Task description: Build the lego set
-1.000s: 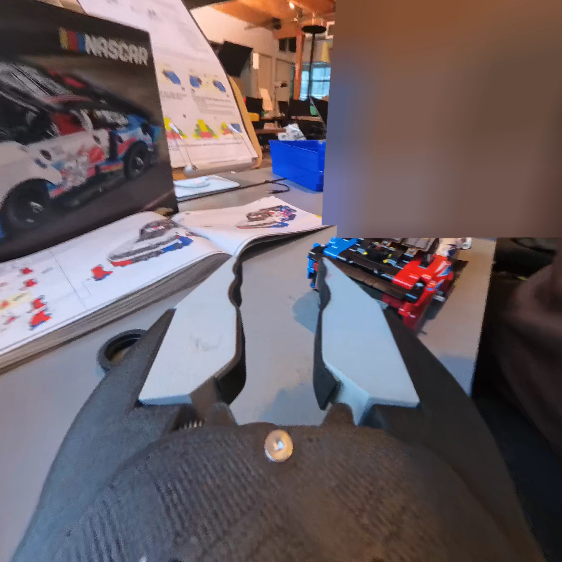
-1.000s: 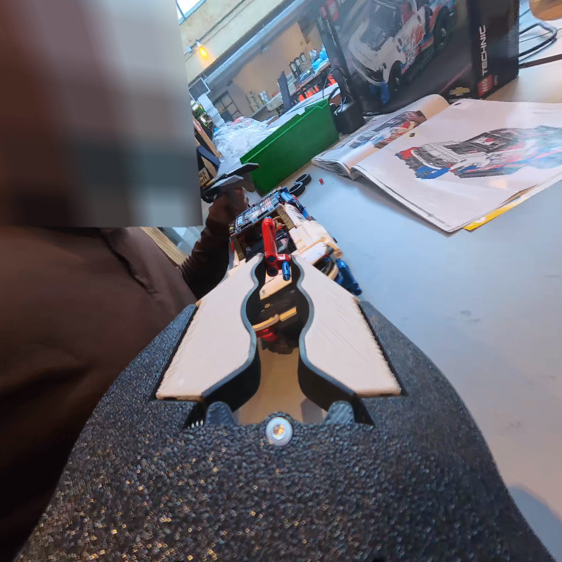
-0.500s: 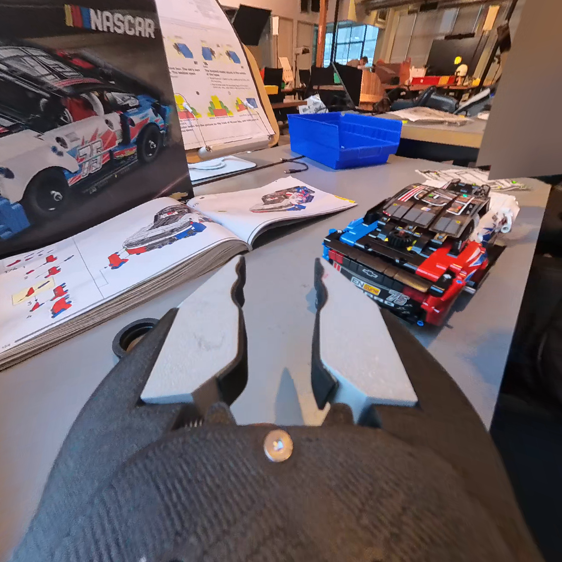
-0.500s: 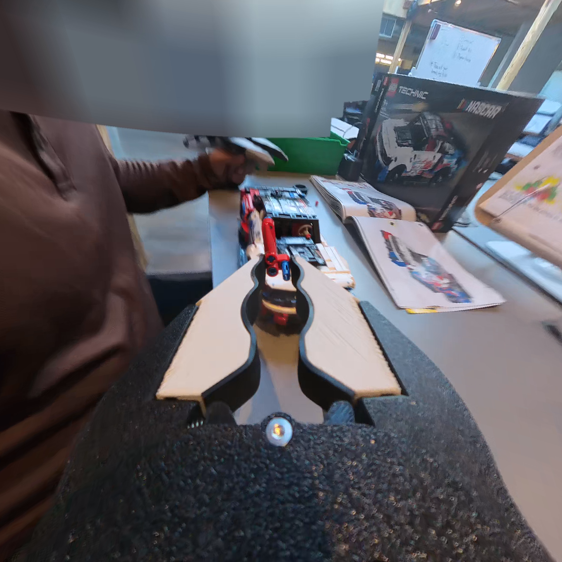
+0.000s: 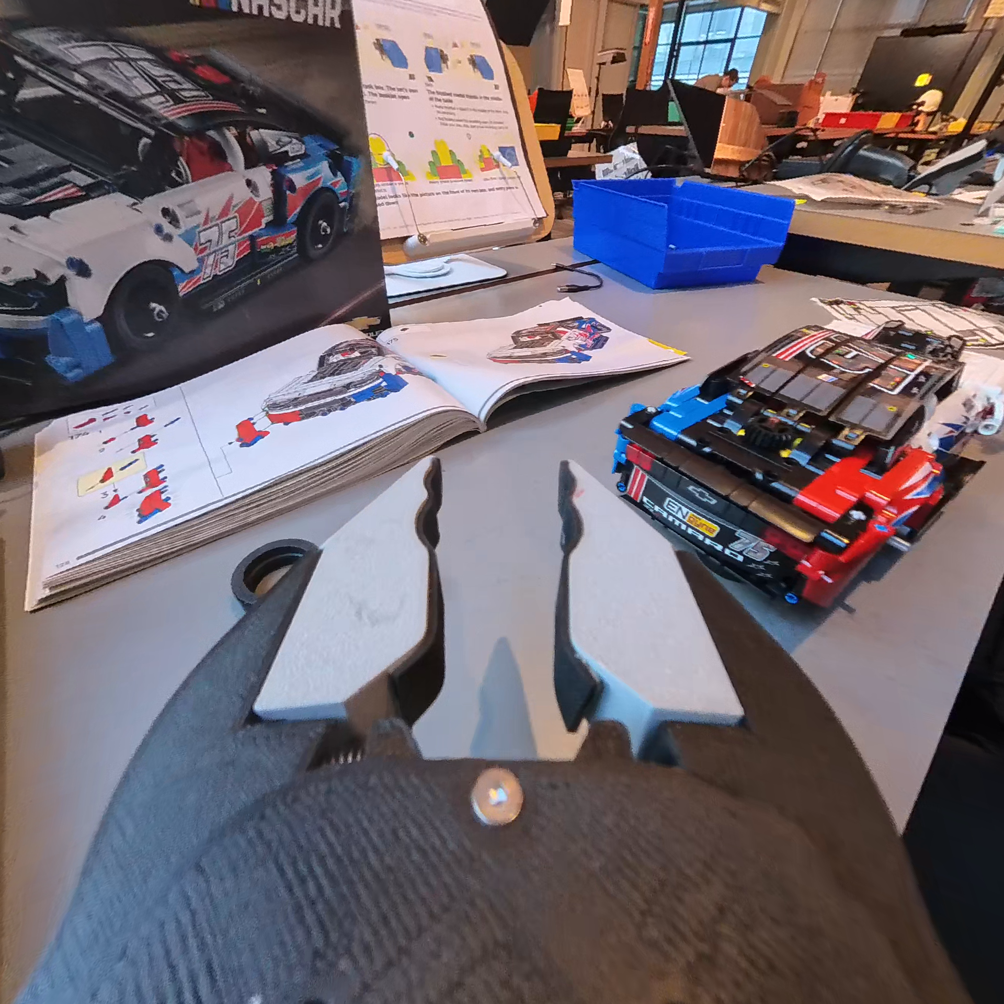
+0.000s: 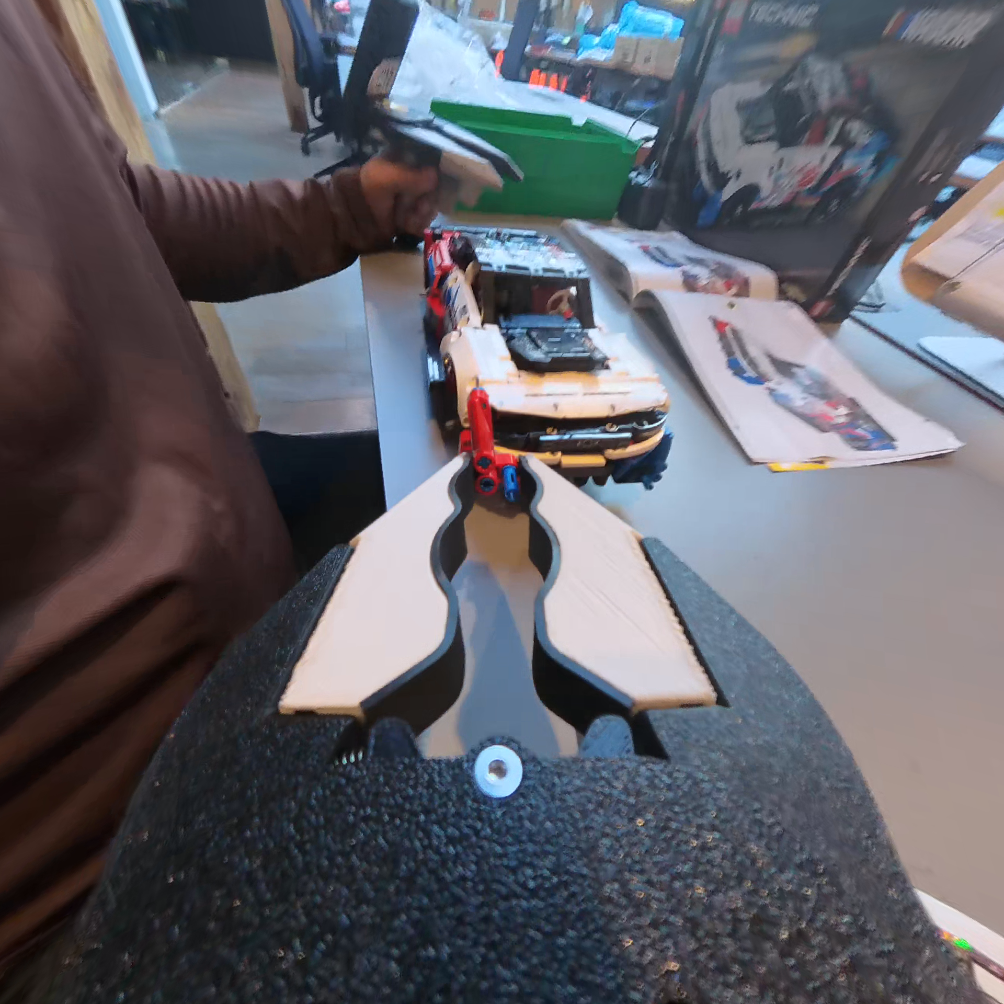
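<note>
Fingers of left gripper: spread, empty, level above grey bench. Open instruction booklet: far left. Red, black and blue brick-built race car: right of them, on bench. Right gripper: fingers pinching small red-and-blue pin piece at car's nose.

Surface: grey table, its near edge beside the person's sleeve.
Car: lego car close to that edge, resting on the table.
Booklet: open manual lying flat beside the car.
Box: set box upright behind the manual.
Bins: blue bin at one end, green bin at the other.
Loose: black ring by the manual; black cable near the blue bin.
</note>
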`<state>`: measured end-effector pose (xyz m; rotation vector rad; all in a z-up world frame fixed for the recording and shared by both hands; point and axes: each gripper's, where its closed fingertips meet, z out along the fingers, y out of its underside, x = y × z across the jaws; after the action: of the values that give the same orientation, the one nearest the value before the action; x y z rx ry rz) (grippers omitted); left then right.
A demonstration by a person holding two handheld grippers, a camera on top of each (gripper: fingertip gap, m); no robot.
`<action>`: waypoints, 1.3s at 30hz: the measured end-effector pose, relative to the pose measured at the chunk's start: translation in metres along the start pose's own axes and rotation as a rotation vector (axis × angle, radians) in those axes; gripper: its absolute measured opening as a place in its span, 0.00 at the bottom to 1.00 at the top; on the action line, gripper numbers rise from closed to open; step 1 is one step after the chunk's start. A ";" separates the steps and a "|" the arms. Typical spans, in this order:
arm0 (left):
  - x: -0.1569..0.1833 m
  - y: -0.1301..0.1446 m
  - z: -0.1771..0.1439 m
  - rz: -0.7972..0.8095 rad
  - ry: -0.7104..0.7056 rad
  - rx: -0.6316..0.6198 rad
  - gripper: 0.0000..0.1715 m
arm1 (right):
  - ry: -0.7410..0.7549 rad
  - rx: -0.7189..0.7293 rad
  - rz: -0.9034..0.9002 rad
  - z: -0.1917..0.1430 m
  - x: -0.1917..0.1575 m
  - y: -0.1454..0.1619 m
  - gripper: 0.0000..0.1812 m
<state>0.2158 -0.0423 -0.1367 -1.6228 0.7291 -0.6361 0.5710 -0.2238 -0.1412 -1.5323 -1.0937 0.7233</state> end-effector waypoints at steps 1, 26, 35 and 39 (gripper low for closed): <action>-0.002 0.000 0.000 0.000 -0.014 0.003 0.23 | -0.021 0.004 0.020 0.000 0.000 0.000 0.08; -0.004 0.011 0.007 -0.018 -0.023 -0.077 0.26 | -0.153 0.146 0.507 0.056 0.090 -0.033 0.08; -0.003 0.009 0.005 -0.046 0.005 -0.063 0.24 | -0.183 -0.124 0.531 0.050 0.042 -0.008 0.08; -0.001 0.010 0.006 -0.026 0.008 -0.073 0.24 | -0.135 -0.173 0.551 0.039 0.025 0.020 0.08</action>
<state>0.2186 -0.0389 -0.1475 -1.7004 0.7455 -0.6409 0.5518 -0.1854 -0.1674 -1.9879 -0.8466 1.1396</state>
